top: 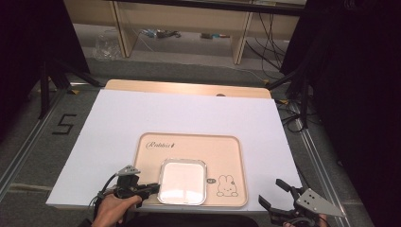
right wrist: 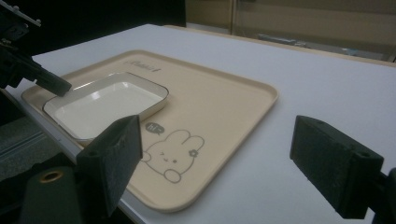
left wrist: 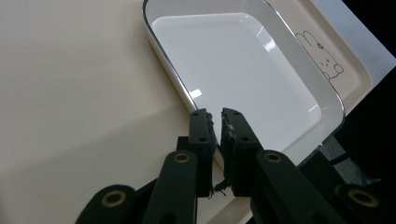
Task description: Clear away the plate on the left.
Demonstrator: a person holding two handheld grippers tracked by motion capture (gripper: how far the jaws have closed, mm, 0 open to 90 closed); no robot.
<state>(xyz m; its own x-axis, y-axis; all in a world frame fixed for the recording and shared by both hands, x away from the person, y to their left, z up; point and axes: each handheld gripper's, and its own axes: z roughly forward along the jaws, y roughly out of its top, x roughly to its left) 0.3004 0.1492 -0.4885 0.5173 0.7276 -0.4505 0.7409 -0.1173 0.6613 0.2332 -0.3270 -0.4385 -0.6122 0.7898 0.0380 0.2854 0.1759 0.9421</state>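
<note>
So the white dish (top: 183,182) is sitting on the beige tray (top: 227,146), in the near-left part of it, with its near edge right up against the tray's front lip. It's a square-ish enamel-looking dish with rounded corners and a thin dark rim, nothing in it. Just to its right you've got the little rabbit drawing (top: 227,186) printed on the tray.

Your left gripper (top: 152,188) is right at the dish's left edge. From the left gripper view the jaws are pinched nearly together around the rim of the dish (left wrist: 243,70), one jaw outside over the tray, the other inside over the white bottom, so it looks like you've got hold of that rim.

Your right gripper (top: 273,194) is well off to the right, near the front-right corner of the desk (top: 142,113), past the tray's edge. Its jaws are spread wide with nothing between them, and it isn't touching the tray (right wrist: 224,107).
</note>
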